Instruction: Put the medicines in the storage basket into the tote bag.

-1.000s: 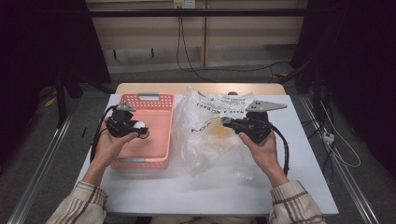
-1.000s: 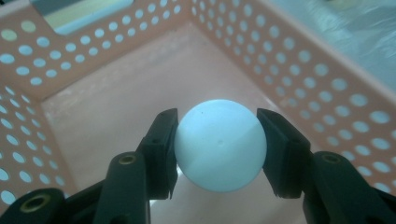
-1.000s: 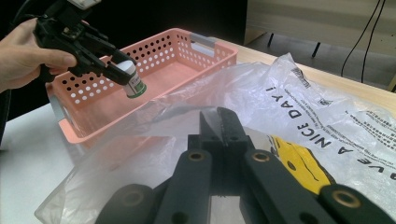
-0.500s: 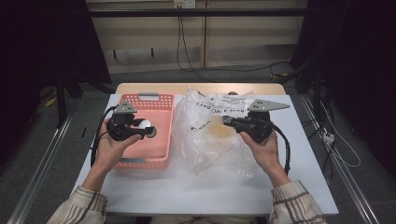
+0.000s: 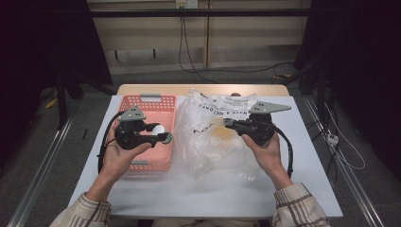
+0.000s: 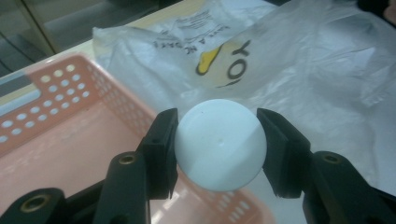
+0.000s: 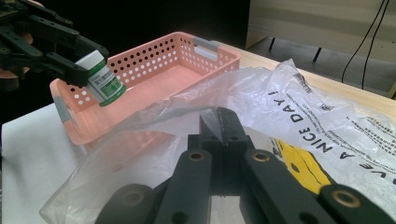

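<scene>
High view is showing the left gripper (image 5: 161, 135) holding a small white bottle (image 5: 160, 129) with a green label above the right side of the pink perforated basket (image 5: 150, 101). Left gripper view is looking at the bottle's (image 6: 220, 143) round white end, with both black jaws pressing on its sides. The right gripper (image 5: 230, 124) is pinching the clear plastic bag (image 5: 213, 151), its jaws closed on the film, beside the basket on the white table (image 5: 312, 179).

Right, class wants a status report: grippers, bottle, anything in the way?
Left gripper shut on white bottle, above pink basket. Right gripper shut, pinching plastic bag. Nothing between bottle and bag.
</scene>
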Tool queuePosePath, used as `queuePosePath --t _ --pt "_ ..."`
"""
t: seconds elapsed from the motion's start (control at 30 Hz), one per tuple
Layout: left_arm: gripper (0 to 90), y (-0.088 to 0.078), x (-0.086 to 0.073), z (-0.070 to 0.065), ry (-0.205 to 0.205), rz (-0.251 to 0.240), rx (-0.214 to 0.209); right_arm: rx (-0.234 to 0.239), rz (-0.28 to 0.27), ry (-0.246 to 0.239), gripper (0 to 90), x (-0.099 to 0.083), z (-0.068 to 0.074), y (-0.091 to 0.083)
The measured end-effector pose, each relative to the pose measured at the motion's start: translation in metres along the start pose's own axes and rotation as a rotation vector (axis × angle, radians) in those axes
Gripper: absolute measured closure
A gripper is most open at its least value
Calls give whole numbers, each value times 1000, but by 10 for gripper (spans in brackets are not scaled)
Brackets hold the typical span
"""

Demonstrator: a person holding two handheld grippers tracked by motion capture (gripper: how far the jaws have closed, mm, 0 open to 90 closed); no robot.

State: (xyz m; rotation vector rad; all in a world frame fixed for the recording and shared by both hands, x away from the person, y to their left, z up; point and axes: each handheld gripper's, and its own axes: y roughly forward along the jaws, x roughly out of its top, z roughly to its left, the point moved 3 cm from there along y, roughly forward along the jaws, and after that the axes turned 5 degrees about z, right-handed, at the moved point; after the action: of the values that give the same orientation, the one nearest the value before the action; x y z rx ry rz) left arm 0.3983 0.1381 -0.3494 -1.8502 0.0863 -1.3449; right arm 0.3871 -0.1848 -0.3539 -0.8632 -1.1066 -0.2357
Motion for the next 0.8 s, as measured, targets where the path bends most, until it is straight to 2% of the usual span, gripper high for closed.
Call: queuePosePath --t 0.17,0.4,0.57,0.8 --pt "510 -2 6 -18 26 -23 -38 2 -3 0 900 0 0 0" --pt "510 -7 15 -39 61 -60 -69 4 3 0 900 0 0 1" --pt "510 -7 19 -55 86 -65 -100 3 5 1 900 -1 0 2" --pt "510 5 27 -77 113 -59 -154 0 13 3 900 -2 0 4"
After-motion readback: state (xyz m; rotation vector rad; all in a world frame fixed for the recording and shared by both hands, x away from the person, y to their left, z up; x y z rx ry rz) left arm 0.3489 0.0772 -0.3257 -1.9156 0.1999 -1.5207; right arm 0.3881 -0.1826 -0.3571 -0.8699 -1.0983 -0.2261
